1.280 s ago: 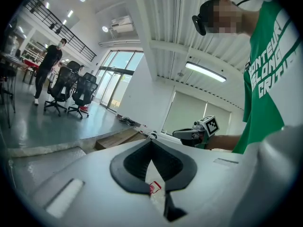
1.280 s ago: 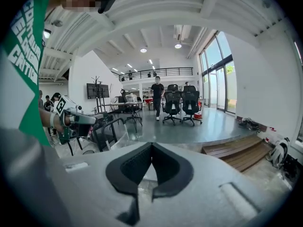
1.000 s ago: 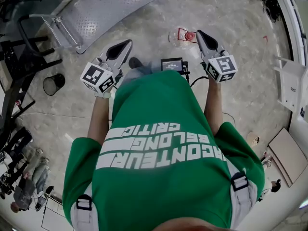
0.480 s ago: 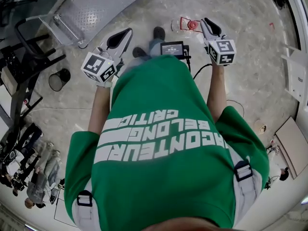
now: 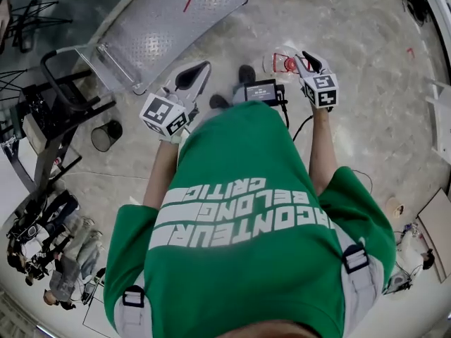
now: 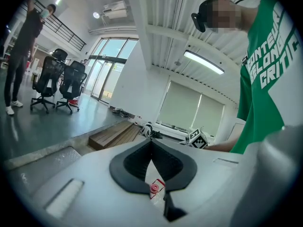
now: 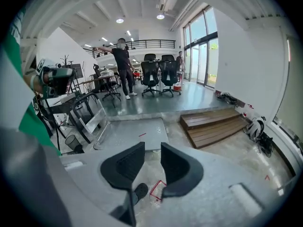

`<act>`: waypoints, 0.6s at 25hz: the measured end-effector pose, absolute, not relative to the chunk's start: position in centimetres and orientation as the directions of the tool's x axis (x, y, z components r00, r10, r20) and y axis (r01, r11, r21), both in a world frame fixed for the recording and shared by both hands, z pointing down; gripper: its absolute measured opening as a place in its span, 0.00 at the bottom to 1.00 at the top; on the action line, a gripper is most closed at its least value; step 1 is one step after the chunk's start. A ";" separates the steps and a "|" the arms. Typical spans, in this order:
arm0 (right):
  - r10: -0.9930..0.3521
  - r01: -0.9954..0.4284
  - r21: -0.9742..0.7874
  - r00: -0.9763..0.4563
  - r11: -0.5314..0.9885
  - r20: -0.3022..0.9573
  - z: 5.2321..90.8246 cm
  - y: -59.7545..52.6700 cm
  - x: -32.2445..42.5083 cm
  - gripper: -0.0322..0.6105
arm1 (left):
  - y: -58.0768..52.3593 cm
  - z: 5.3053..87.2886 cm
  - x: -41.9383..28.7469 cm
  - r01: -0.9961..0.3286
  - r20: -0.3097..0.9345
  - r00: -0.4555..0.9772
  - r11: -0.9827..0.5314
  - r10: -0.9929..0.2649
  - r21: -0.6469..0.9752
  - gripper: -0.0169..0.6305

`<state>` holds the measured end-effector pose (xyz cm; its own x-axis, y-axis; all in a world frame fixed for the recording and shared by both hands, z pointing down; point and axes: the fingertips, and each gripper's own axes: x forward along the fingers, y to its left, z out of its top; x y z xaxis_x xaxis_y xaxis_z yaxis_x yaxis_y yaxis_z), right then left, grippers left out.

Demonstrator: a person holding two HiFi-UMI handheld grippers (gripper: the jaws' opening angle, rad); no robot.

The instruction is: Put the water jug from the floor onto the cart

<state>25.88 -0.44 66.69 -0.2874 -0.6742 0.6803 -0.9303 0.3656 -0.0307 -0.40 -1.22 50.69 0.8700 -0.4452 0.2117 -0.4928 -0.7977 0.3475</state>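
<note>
The right gripper [image 7: 152,148] tilts down toward the floor. Its 2 jaws are opening, with a clear gap between the dark pads. Only bare stone floor [image 7: 227,155] shows through the gap, so nothing is held. Just under the jaws in the right gripper view are a red handle and the toe of a dark shoe [image 7: 140,191].

In the head view that handle belongs to the water jug [image 5: 284,63]. The jug is clear with a red cap and stands on the floor right at the right gripper's tips.

The left gripper [image 6: 151,143] has its 2 jaws together at the tips and clamps nothing. The jug's red cap shows far off through the slit lower down between its pads. In the head view this gripper is held out in front of the person's green shirt [image 5: 239,217], over the floor near the closest corner of the cart [image 5: 176,13].

The cart is a flat metal platform with a tubular push handle [image 5: 60,65], and its deck is bare. It is apart from the jug. A small device with a lit screen [image 5: 261,91] sits between the 2 grippers. A black bin [image 5: 106,136] stands by the cart's handle end.
</note>
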 end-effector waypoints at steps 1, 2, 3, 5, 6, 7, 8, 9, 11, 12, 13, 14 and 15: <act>-0.665 -0.930 -0.037 -0.289 0.365 0.688 67.5 -0.7 26.1 0.19 | -1.6 50.9 0.0 -0.492 0.215 0.870 -0.798 -0.443 0.347 0.05; -0.656 -0.931 -0.045 -0.289 0.362 0.697 68.3 -0.8 26.4 0.20 | -1.9 51.1 0.4 -0.491 0.219 0.871 -0.798 -0.440 0.349 0.05; -0.646 -0.932 -0.052 -0.289 0.359 0.706 69.0 -0.9 26.7 0.20 | -2.2 51.4 0.7 -0.489 0.223 0.872 -0.798 -0.436 0.351 0.05; -0.629 -0.934 -0.067 -0.288 0.350 0.723 70.5 -1.2 27.1 0.20 | -2.8 51.8 1.3 -0.485 0.232 0.874 -0.800 -0.427 0.354 0.05; -0.621 -0.935 -0.073 -0.287 0.346 0.729 71.3 -1.5 27.3 0.21 | -3.1 52.0 1.5 -0.483 0.235 0.875 -0.802 -0.424 0.352 0.05; -0.614 -0.936 -0.079 -0.286 0.342 0.736 72.1 -1.7 27.4 0.21 | -3.4 52.1 1.7 -0.481 0.238 0.876 -0.804 -0.420 0.350 0.05; -0.605 -0.938 -0.085 -0.285 0.337 0.743 72.9 -1.7 27.7 0.21 | -3.5 52.3 2.0 -0.478 0.240 0.877 -0.805 -0.416 0.350 0.05; -0.594 -0.939 -0.092 -0.283 0.331 0.753 73.7 -1.5 28.1 0.21 | -3.5 52.5 2.4 -0.474 0.242 0.879 -0.806 -0.411 0.354 0.05; -0.567 -0.944 -0.105 -0.275 0.314 0.776 75.5 -0.7 29.0 0.22 | -3.2 53.0 3.3 -0.465 0.245 0.884 -0.806 -0.398 0.367 0.05; -0.553 -0.946 -0.112 -0.272 0.305 0.787 76.5 -0.5 29.4 0.22 | -3.1 53.4 3.6 -0.462 0.249 0.885 -0.805 -0.393 0.372 0.05; -0.541 -0.947 -0.119 -0.271 0.298 0.796 77.5 -0.3 29.6 0.22 | -3.1 53.8 3.9 -0.459 0.253 0.887 -0.805 -0.387 0.376 0.05; -0.529 -0.948 -0.126 -0.270 0.292 0.804 78.4 -0.2 29.9 0.22 | -3.2 54.2 4.2 -0.456 0.257 0.888 -0.806 -0.381 0.378 0.05; -0.519 -0.949 -0.133 -0.271 0.288 0.811 79.3 -0.3 30.0 0.22 | -3.3 54.5 4.5 -0.452 0.261 0.890 -0.808 -0.375 0.379 0.05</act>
<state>30.01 -0.28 79.34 -0.2707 -0.5189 0.8108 -0.9485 0.2875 -0.1327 4.54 -3.28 54.51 0.8896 -0.3748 0.2612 -0.4516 -0.8075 0.3794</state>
